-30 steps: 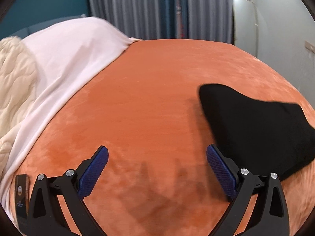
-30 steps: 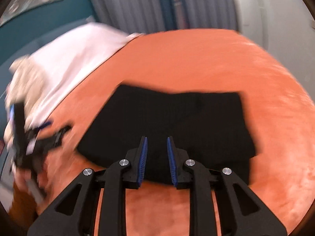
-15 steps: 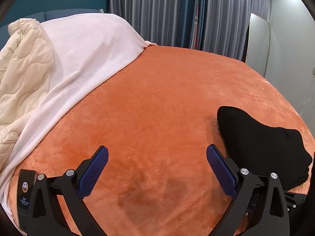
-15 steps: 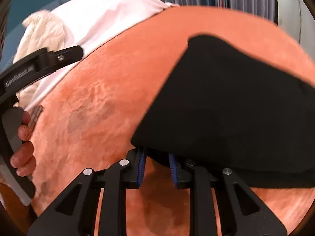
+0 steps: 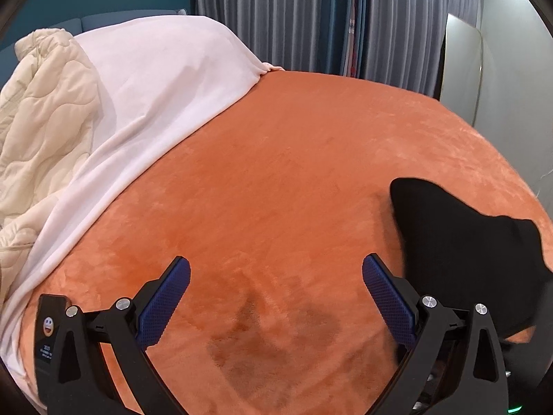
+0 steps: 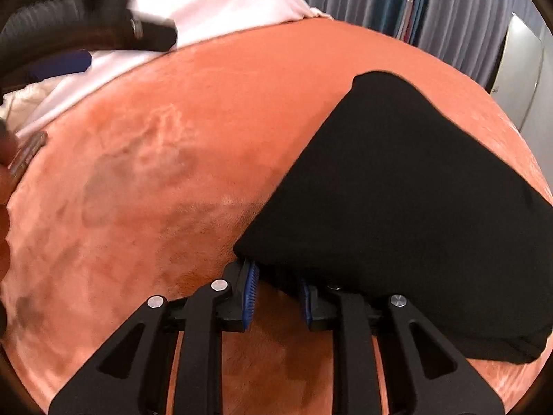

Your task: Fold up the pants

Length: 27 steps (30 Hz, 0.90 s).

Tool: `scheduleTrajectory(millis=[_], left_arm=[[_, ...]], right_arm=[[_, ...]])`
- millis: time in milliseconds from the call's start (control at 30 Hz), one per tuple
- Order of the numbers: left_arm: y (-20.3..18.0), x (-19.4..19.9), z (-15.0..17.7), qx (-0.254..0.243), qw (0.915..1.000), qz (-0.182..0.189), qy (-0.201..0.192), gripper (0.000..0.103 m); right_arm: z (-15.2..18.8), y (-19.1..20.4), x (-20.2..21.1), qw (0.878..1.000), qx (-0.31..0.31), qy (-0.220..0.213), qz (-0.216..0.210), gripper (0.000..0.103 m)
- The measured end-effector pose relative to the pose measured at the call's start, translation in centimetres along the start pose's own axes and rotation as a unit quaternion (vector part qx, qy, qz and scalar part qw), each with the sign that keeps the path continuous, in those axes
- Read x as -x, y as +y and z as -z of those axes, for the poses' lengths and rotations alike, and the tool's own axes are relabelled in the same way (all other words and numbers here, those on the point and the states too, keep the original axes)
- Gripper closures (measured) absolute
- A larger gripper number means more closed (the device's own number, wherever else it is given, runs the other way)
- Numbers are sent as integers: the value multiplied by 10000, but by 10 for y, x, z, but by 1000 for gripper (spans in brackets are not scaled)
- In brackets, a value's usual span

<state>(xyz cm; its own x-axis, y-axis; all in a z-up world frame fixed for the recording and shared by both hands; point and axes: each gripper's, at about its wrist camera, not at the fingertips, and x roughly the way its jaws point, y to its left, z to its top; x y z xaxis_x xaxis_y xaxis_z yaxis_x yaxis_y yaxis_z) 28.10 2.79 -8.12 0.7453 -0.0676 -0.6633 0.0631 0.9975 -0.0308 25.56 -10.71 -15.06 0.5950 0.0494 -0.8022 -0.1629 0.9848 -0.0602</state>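
Bedroom, orange plush blanket point(image 5: 293, 173) over the bed, grey curtains point(image 5: 311, 17) behind, white sheet point(image 5: 155, 86) and cream quilt point(image 5: 41, 110) at left. Black pants point(image 6: 414, 207) lie folded on the blanket at right — soft, light, floppy, likely to sag; best taken at the thick folded edge. Right gripper point(image 6: 276, 292) clamped on that near edge; left gripper point(image 5: 276, 297) spread wide, empty.

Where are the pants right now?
The pants lie folded on the orange blanket, right of centre in the right wrist view, their near corner between the right gripper's pads.
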Motion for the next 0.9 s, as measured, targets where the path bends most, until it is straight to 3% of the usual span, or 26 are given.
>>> scheduleTrajectory(millis=[167,300,400,500,600,667,733,833,867,900], left_arm=[[-5,-6,3,-81,9999,-63,84,6],[-11,-6,6,-160,9998,-69,93,6],[-21,-8,11,-283,9995,-42,121,6],[-34,-6,15,-463,9989,42,102,6],[-50,0,19,-634,9976,295,28,6],[-63,1,24,-813,9959,401,4,6],[-74,0,29,-1003,9940,428,15,6],[-80,-2,31,-1085,9931,447,24,6],[-79,-3,30,-1029,9931,554,55,6],[-76,-4,29,-896,9926,806,119,6]], right_arm=[[10,-40,49,9934,-807,-252,-775,83],[22,-80,96,9853,-1343,-656,-821,83],[15,-116,127,9762,-1784,-1139,-464,83],[11,-151,137,9675,-2134,-1353,-99,83],[22,-182,115,9688,-2208,-1046,411,83],[47,-209,71,9671,-2340,-298,955,88],[68,-225,74,9587,-2750,-575,446,88],[65,-229,108,9499,-3009,-791,302,81],[65,-231,118,9491,-3012,-870,318,76],[66,-234,127,9481,-3023,-911,369,61]])
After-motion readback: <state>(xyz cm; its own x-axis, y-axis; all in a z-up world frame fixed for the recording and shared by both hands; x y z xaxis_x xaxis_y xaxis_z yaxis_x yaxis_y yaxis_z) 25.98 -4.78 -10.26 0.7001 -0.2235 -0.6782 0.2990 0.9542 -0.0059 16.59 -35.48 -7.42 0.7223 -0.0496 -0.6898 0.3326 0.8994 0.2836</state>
